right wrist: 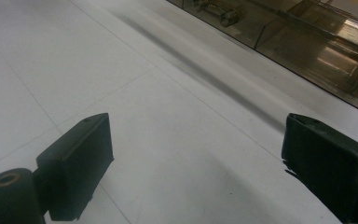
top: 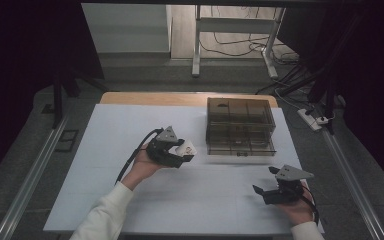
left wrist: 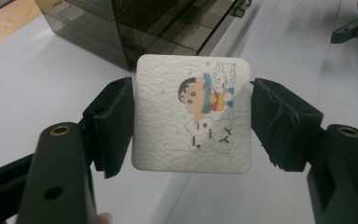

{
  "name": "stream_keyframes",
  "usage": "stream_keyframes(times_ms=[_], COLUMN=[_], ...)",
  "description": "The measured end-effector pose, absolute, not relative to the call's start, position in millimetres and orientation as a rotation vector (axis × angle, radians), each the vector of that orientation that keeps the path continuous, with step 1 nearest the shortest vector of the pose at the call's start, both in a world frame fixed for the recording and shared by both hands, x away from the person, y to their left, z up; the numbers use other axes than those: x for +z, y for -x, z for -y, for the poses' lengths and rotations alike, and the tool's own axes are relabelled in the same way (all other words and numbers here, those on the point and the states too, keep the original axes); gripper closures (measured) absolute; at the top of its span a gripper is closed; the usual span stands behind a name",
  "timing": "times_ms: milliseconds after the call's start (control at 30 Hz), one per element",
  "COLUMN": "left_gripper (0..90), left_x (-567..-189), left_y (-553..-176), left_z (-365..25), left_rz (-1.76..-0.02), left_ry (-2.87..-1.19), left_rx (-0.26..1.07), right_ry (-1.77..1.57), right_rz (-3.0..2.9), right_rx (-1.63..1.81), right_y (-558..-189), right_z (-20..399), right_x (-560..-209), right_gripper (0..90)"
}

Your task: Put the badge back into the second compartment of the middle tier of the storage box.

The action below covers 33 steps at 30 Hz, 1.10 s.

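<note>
One pack [left wrist: 192, 114]: light, soft, crinkly, square tissue pack. Left gripper [left wrist: 192, 121] fingers [left wrist: 114, 123] clamped on opposite edges, near left of drawer box [top: 240, 126]. Right gripper [right wrist: 196, 172] fingers apart, empty over bench [right wrist: 74, 60].

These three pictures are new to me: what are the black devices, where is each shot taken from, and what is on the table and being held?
A person sits at a white table holding a hand-operated claw in each hand. The high view looks down from above. The other two pictures come from cameras riding on each claw, looking along its black jaws. The left claw is shut on a white square pad printed with a cartoon child, gripped by its two side edges and held above the table. The right claw is open and holds nothing. A smoky transparent drawer box stands on the table beyond both claws.
</note>
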State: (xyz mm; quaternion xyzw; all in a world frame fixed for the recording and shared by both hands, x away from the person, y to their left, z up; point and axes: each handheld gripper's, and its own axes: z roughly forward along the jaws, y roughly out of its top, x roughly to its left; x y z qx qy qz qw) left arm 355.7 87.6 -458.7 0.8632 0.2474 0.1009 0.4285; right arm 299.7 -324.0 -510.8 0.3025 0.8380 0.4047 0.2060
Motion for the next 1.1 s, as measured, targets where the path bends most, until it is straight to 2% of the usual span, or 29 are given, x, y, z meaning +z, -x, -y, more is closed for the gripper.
stream_keyframes(times_ms=[1100], left_gripper=[32.6], left_x=[-447], left_y=[-373], left_z=[-41], left_rz=[-0.555], left_ry=[-2.159], left_rx=[0.239], right_ry=[-0.843], right_rz=[-2.340], right_rx=[1.126], right_y=[-299], right_z=[324], right_x=[-511], right_gripper=[8.6])
